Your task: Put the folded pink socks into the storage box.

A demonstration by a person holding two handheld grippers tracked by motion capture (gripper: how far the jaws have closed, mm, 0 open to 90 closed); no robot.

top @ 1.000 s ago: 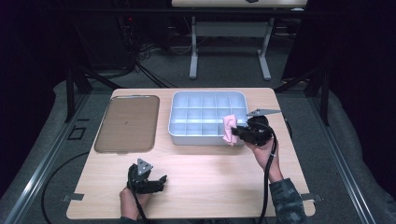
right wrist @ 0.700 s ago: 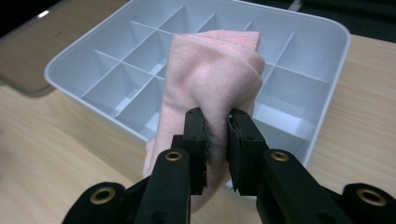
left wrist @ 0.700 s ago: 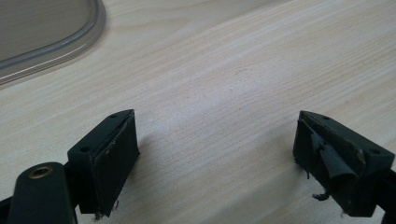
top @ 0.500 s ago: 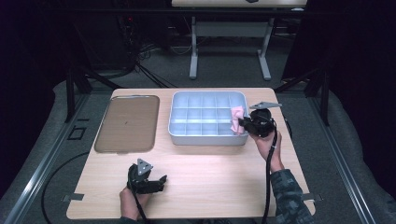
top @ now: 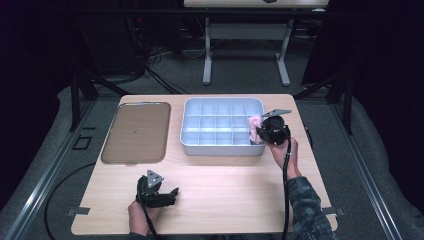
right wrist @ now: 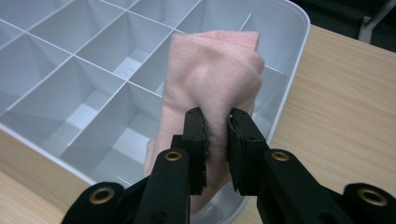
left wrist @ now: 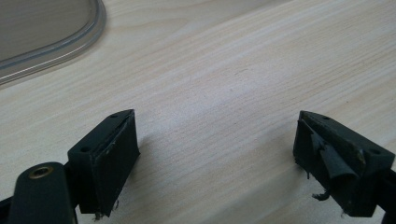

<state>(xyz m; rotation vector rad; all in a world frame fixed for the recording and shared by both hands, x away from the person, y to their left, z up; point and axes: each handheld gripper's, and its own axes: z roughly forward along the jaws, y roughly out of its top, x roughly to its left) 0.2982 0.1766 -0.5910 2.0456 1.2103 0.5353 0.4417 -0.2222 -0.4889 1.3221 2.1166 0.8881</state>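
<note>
A pink folded cloth (right wrist: 210,84) is pinched between the jaws of my right gripper (right wrist: 217,128), which is shut on it. It hangs over the right-hand compartments of a pale grey divided tray (right wrist: 299,60). In the high view the cloth (top: 254,124) sits at the tray's (top: 222,148) right end, with the right gripper (top: 258,133) just right of it. My left gripper (top: 174,192) rests near the table's front edge, open. Between its fingers (left wrist: 109,158) I see only bare wood.
A flat brown lid (top: 135,131) with a clear rim (left wrist: 70,42) lies left of the tray. The tray's other compartments look empty. Bare wooden table (top: 225,190) spreads between the two hands. Table legs and cables stand behind in the dark.
My right gripper has carried the pink cloth a little toward the tray's far right corner and lower over the tray. The left gripper has stayed put.
</note>
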